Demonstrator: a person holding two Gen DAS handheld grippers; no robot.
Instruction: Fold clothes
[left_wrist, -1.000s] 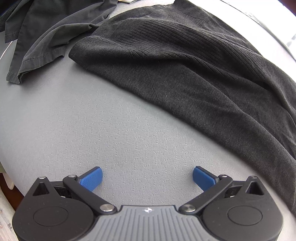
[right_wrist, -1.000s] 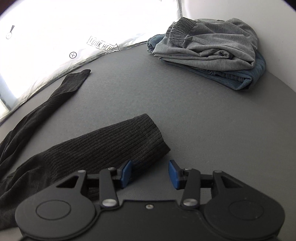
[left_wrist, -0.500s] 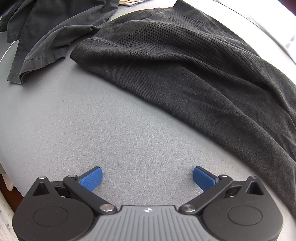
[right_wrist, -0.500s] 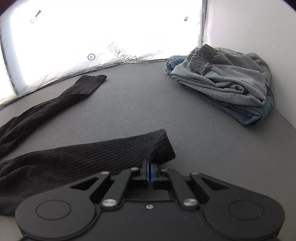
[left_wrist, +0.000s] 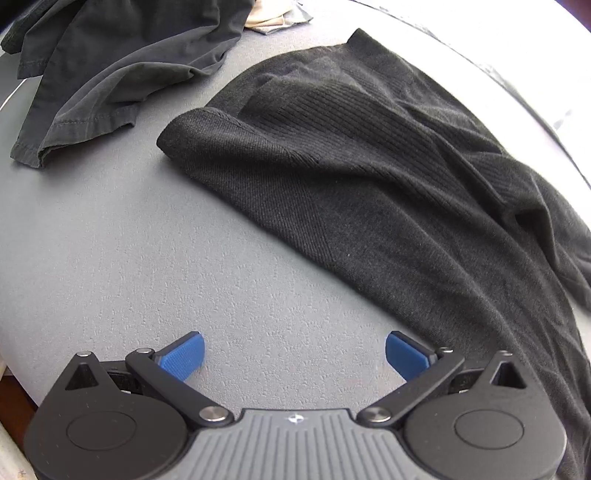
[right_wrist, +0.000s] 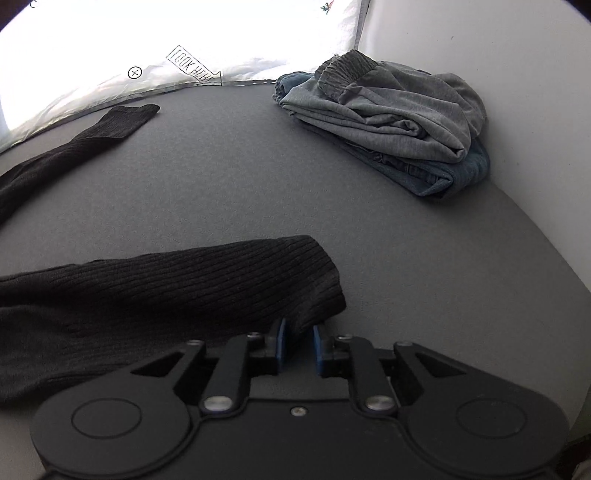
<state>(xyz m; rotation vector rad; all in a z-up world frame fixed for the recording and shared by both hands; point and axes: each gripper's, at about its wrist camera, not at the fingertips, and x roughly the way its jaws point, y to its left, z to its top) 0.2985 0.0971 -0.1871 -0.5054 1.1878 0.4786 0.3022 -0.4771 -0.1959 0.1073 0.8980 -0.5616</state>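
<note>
A black ribbed sweater (left_wrist: 369, 184) lies spread on the grey table (left_wrist: 110, 258), its body in the left wrist view. My left gripper (left_wrist: 293, 354) is open wide just above the bare table, and its right finger is close to the sweater's lower edge without touching it. In the right wrist view one sleeve (right_wrist: 184, 291) lies across the front. My right gripper (right_wrist: 299, 343) is at that sleeve's cuff. Its jaws are opening, with the corner of the cuff loose between the blue pads. The other sleeve (right_wrist: 92, 136) stretches toward the far left.
A folded pile of grey and blue clothes (right_wrist: 388, 125) sits at the back right against a white wall. A crumpled dark garment (left_wrist: 110, 66) lies at the far left of the table. A bright white sheet (right_wrist: 184, 44) borders the far edge.
The right gripper closed on the sleeve cuff half a second ago and its jaws have since parted. The left view has tilted, so more of the sweater's far end shows.
</note>
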